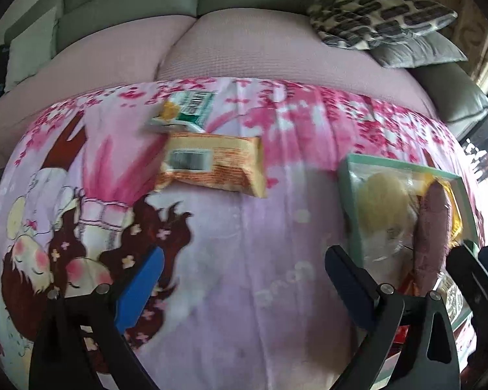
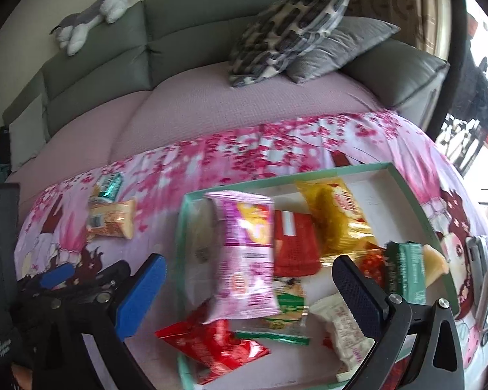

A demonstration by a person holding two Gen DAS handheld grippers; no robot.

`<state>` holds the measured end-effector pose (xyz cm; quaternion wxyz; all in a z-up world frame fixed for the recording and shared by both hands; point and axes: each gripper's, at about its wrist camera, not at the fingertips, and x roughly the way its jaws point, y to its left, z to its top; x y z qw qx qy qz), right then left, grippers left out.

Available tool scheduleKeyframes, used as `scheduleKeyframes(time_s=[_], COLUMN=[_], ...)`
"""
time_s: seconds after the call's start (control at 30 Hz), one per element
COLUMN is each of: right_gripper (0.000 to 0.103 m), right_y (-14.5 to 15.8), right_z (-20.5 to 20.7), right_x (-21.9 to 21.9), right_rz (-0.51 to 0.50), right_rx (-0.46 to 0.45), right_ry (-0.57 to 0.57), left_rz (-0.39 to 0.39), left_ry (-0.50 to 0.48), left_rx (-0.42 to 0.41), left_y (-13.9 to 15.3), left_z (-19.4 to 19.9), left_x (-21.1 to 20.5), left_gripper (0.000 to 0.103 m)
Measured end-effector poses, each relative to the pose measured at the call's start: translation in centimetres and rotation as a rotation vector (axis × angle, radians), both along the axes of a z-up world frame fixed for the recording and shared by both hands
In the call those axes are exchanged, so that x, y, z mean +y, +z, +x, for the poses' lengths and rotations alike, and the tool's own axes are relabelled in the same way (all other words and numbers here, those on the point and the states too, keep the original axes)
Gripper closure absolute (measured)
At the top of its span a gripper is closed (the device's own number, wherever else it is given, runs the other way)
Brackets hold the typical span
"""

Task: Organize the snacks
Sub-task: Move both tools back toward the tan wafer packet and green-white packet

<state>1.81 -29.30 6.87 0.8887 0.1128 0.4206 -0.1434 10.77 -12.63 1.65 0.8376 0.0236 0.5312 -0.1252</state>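
Observation:
A mint-edged box (image 2: 276, 180) lies on the pink cartoon blanket (image 1: 244, 260) and holds several snack packets, with a pink packet (image 2: 244, 256) on top of the pile. An orange packet (image 1: 211, 165) and a green-and-white packet (image 1: 182, 112) lie loose on the blanket, left of the box (image 1: 345, 188). My left gripper (image 1: 244, 279) is open and empty over bare blanket, short of the orange packet. My right gripper (image 2: 247, 289) is open over the box, with the pink packet between its fingers (image 2: 140, 295) but not clamped. The left gripper also shows at the lower left of the right wrist view (image 2: 65, 276).
The blanket covers a sofa seat (image 1: 120, 52) with green back cushions (image 2: 185, 22). Two pillows (image 2: 292, 29) lie at the back right near the armrest (image 2: 397, 78). A plush toy (image 2: 88, 19) rests on the sofa back.

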Motion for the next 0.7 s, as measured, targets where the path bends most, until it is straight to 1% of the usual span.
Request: scheduleKeyframes(time_s=[0.1, 0.17, 0.33, 0.57, 0.63, 0.7], right_gripper=[0.000, 0.000, 0.000, 0.000, 0.000, 0.000], right_y=[0.1, -0.2, -0.2, 0.0, 0.2, 0.3], right_z=[0.4, 0.8, 1.2, 2.6, 3.3, 4.3], right_x=[1.8, 2.8, 4.2, 5.5, 5.7, 6.1], right_rz=[0.008, 0.023, 0.005, -0.015, -0.020, -0.027], right_rx=[-0.018, -0.013, -0.025, -0.035, -0.043, -0.043], right_ry=[0.057, 0.082, 0.110, 0.128, 0.129, 0.141], left_rz=[0.030, 0.044, 0.017, 0.003, -0.015, -0.034], left_ry=[0.030, 0.054, 0.114, 0.135, 0.147, 0.160], left_rx=[-0.009, -0.015, 0.004, -0.008, -0.022, -0.016], left_y=[0.1, 0.1, 0.2, 0.9, 1.1, 0.9], left_z=[0.5, 0.9, 1.8, 3.8, 4.8, 5.5], left_x=[1.4, 2.3, 4.7, 5.9, 6.2, 6.6], left_gripper=[0.004, 0.004, 0.004, 0.004, 0.004, 0.004])
